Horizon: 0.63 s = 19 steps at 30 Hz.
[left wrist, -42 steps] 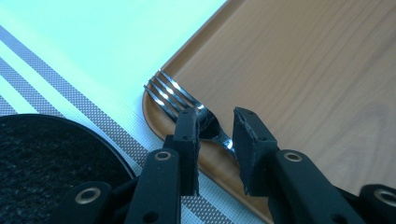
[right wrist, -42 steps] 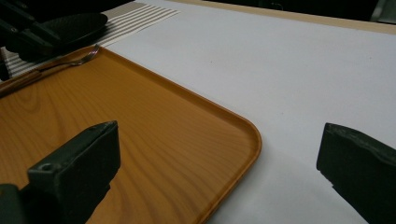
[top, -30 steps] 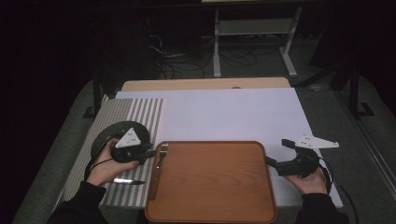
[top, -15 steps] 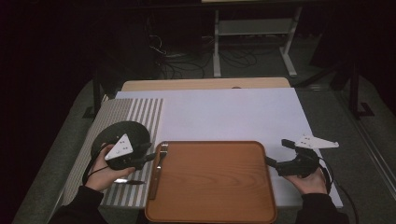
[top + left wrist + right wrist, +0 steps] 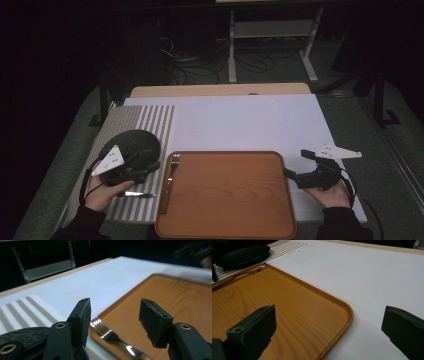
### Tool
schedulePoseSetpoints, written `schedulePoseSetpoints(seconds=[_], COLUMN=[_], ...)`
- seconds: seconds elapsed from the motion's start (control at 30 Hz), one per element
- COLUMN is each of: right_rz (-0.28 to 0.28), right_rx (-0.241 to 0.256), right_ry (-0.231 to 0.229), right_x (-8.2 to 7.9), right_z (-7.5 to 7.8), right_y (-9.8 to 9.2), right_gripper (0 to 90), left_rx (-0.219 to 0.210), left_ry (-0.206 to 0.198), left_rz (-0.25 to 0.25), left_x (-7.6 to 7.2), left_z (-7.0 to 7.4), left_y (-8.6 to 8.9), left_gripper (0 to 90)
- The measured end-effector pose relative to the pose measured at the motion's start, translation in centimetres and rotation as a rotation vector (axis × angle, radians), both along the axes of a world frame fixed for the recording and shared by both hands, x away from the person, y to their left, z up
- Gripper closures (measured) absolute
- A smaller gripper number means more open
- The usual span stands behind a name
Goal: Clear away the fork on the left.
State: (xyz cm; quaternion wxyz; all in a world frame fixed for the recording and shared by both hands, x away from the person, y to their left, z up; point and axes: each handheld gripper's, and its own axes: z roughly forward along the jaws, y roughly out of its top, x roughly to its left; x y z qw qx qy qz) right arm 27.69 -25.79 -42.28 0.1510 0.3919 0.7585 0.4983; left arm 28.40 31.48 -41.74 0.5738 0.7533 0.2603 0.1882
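A wooden tray (image 5: 225, 200) lies at the near middle of the table. A fork (image 5: 172, 167) with a wooden handle rests along the tray's left rim. My left gripper (image 5: 156, 165) sits just left of the fork, over the edge of a black plate (image 5: 132, 145), and is open. In the left gripper view the fork tines (image 5: 100, 326) lie low between my jaws (image 5: 117, 315), untouched. My right gripper (image 5: 289, 174) is open at the tray's right edge. Its jaws (image 5: 329, 325) straddle the tray corner (image 5: 287, 305) without touching it.
The black plate sits on a striped placemat (image 5: 145, 120), with a small silvery utensil (image 5: 137, 194) near my left hand. A white sheet (image 5: 240, 122) covers the table behind the tray. Dark floor, cables and a metal stand lie beyond the far edge.
My left gripper has drawn back to the left, away from the fork, over the plate. The right gripper has stayed where it was.
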Motion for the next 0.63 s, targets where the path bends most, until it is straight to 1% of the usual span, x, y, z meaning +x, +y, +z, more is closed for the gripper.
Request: schedulePoseSetpoints(seconds=[0.07,0.13,0.17,0.23,0.27,0.33,0.43,0.5,0.53,0.6,0.63], right_rz=[0.0,-0.002,-0.002,-0.002,-0.003,-0.003,-0.002,-0.002,-0.002,-0.003,-0.003], right_rx=[-0.001,-0.002,-0.002,-0.003,-0.003,-0.002,-0.003,-0.003,-0.002,-0.001,0.0], right_ry=[0.001,0.002,0.003,0.003,0.002,0.003,0.003,0.005,0.005,0.005,0.005], right_x=[0.0,0.0,0.0,0.0,0.0,0.0,0.0,0.1,0.1,0.1,0.1], right_z=[0.0,0.0,0.0,0.0,0.0,0.0,0.0,0.0,0.0,0.0,0.0], right_y=[0.0,0.0,0.0,0.0,0.0,0.0,0.0,0.0,0.0,0.0,0.0], right_gripper=[0.0,0.0,0.0,0.0,0.0,0.0,0.0,0.0,0.0,0.0,0.0], left_rx=[-0.008,-0.026,-0.037,-0.061,-0.074,-0.082,-0.07,-0.054,-0.048,-0.03,-0.025], left_ry=[-0.002,0.001,0.011,0.017,0.011,0.0,-0.009,-0.003,-0.004,-0.02,-0.026], left_rz=[0.012,0.024,0.022,0.04,0.052,0.078,0.107,0.117,0.125,0.131,0.142], left_x=[-0.1,-0.1,-0.1,-0.2,-0.2,-0.3,-0.4,-0.4,-0.4,-0.4,-0.5], left_z=[-0.2,-0.3,-0.3,-0.3,-0.3,-0.1,-0.1,-0.2,-0.3,-0.3,-0.3], left_y=[0.4,0.7,0.9,1.2,1.3,1.7,1.9,1.9,1.9,1.8,1.8], left_gripper=[42.2,38.6,36.7,34.3,32.0,27.6,23.7,17.2,15.9,13.3,13.0])
